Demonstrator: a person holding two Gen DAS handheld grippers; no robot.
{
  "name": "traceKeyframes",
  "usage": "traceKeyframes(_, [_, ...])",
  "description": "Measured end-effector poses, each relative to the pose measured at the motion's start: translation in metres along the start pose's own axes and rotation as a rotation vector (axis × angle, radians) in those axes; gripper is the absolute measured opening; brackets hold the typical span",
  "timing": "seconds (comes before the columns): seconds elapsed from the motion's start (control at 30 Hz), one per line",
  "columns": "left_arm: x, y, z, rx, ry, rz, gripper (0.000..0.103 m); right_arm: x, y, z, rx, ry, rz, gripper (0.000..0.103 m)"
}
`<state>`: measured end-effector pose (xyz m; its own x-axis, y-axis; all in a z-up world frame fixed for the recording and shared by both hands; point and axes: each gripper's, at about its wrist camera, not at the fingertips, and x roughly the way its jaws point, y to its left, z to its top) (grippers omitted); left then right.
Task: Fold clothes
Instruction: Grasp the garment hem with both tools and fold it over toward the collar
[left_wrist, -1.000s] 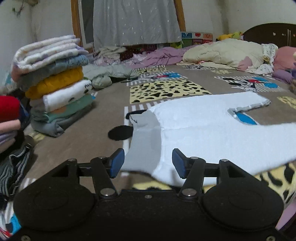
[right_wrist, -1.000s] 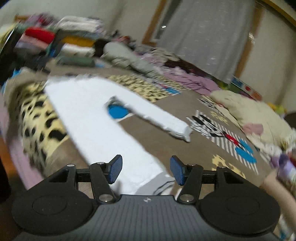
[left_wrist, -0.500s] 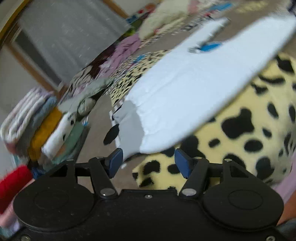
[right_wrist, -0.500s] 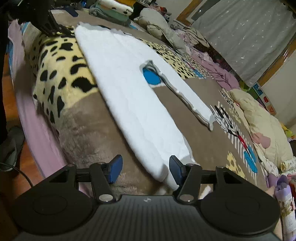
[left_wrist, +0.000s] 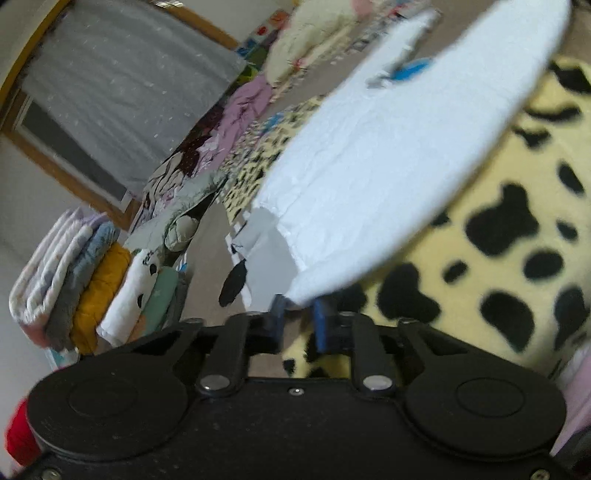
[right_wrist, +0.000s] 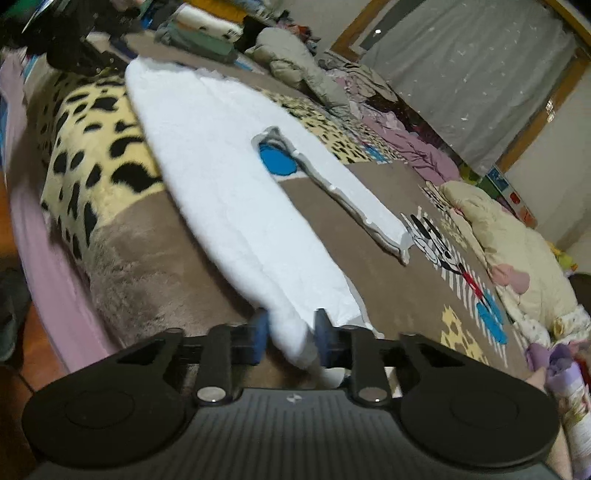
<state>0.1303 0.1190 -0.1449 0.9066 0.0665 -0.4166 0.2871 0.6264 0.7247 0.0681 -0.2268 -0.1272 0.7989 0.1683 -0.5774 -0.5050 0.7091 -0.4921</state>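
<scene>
A white fleece top (left_wrist: 388, 166) with grey trim lies spread flat on a brown and yellow spotted blanket (left_wrist: 517, 258) on the bed. My left gripper (left_wrist: 298, 317) is shut on its near edge, beside the grey band (left_wrist: 262, 251). In the right wrist view the same top (right_wrist: 221, 177) stretches away from me. One sleeve (right_wrist: 362, 206) lies out to the right. My right gripper (right_wrist: 290, 332) is shut on a thick fold of the white edge at the near end.
A stack of folded clothes (left_wrist: 92, 280) stands at the left of the bed. Loose unfolded clothes (right_wrist: 295, 62) and a cream quilt (right_wrist: 509, 251) lie further back. A grey curtain (right_wrist: 480, 74) hangs behind. The bed's pink-sheeted edge (right_wrist: 44, 258) drops off at the near left.
Both grippers, open a second ago, have come down onto the top's near edge and shut on it. The left view has tilted.
</scene>
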Motion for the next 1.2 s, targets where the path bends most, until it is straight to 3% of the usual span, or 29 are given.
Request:
traceKeyframes(0.13, [0.007,0.021,0.006,-0.154,-0.027,0.026,0.011,0.001,-0.016,0.002,0.077,-0.052,-0.023,0.012])
traceKeyframes(0.37, [0.032,0.047,0.026,-0.399,-0.08,0.019,0.003,0.018,-0.056,0.009,0.258,-0.142,-0.067,0.011])
traceKeyframes(0.6, [0.049,0.06,0.046,-0.503,-0.103,-0.013,0.001,0.051,-0.083,0.016,0.33,-0.171,-0.056,0.01])
traceKeyframes(0.63, [0.044,0.064,0.045,-0.498,-0.113,-0.038,0.001,0.055,-0.086,0.016,0.33,-0.171,-0.052,0.01])
traceKeyframes(0.67, [0.039,0.068,0.042,-0.485,-0.121,-0.06,0.008,0.056,-0.086,0.014,0.324,-0.169,-0.047,0.01])
traceKeyframes(0.7, [0.03,0.067,0.038,-0.455,-0.123,-0.071,0.044,0.057,-0.085,0.012,0.316,-0.163,-0.038,0.01])
traceKeyframes(0.73, [0.021,0.064,0.031,-0.422,-0.126,-0.077,0.064,0.057,-0.085,0.01,0.309,-0.158,-0.03,0.01])
traceKeyframes(0.77, [0.012,0.059,0.023,-0.39,-0.137,-0.092,0.074,0.056,-0.083,0.008,0.304,-0.156,-0.023,0.01])
traceKeyframes(0.9, [-0.011,0.039,0.002,-0.262,-0.122,-0.182,0.074,0.048,-0.077,0.006,0.297,-0.164,-0.015,0.01])
traceKeyframes(1.0, [-0.015,0.026,0.0,-0.181,-0.11,-0.194,0.072,0.047,-0.075,0.01,0.303,-0.168,-0.017,0.01])
traceKeyframes(1.2, [-0.014,0.021,0.003,-0.122,-0.125,-0.177,0.072,0.049,-0.075,0.013,0.309,-0.169,-0.036,0.01])
